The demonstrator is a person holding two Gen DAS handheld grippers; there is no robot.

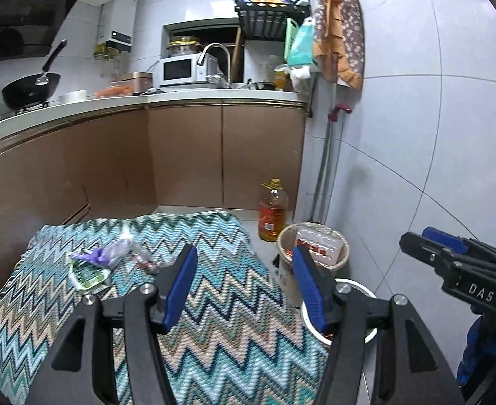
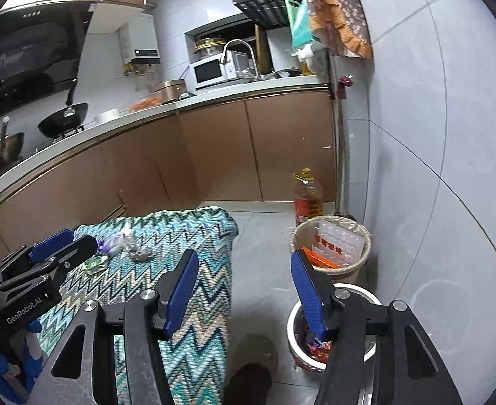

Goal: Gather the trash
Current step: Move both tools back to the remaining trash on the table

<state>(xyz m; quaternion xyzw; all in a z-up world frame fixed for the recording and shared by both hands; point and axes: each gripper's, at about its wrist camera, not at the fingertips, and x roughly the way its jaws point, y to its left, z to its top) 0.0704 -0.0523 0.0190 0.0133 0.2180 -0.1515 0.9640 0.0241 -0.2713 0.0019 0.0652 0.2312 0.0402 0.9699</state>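
Pale tiled walls and brown kitchen cabinets point(image 1: 187, 155) close in the room we work in, with a wok point(image 1: 30, 89) and a microwave point(image 1: 182, 71) on the counter behind. Before us stands a table covered by a zigzag cloth point(image 1: 214, 287) in teal and beige. On its far left part lies the trash: a purple wrapper point(image 1: 104, 253), a green-and-white packet point(image 1: 89, 275) touching it, and a small clear wrapper point(image 1: 143, 260) just beside. Our left claw point(image 1: 244, 287) hangs over the cloth's right edge, jaws wide with nothing between them. Our right claw point(image 2: 244, 290) hovers over the floor beside the table, likewise spread and empty. On the floor near the wall we see a beige bin point(image 2: 330, 246) holding packaging, a white bucket point(image 2: 329, 330) with red scraps closer to us, and an oil bottle point(image 2: 307, 195) behind the bin.
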